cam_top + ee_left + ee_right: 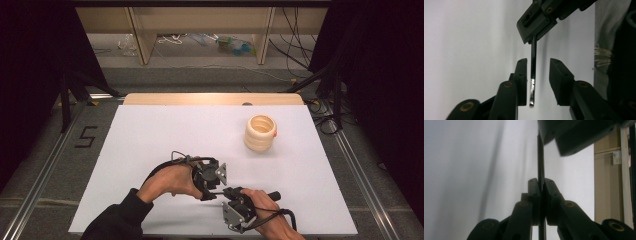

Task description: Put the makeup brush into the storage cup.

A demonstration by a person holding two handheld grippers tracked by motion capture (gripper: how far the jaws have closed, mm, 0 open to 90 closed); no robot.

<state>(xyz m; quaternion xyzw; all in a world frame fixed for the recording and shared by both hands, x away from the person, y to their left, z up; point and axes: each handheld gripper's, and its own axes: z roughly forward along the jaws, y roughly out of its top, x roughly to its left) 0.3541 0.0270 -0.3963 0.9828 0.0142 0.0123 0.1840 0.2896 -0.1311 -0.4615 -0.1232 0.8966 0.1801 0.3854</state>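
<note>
The right gripper (541, 185) is clamped on a thin black rod (540, 157); the left gripper (537, 65) (jaws apart) stands around the rod without touching it.

On the table (150, 130), the two grippers sit close together at the near edge. The left gripper (215, 176) is just left of and a little behind the right gripper (231, 192). Between them runs a thin rod (533, 75); it passes between the left gripper's jaws, perhaps touching one. The ringed cup (260, 133) stands well apart, behind and to the right.
</note>
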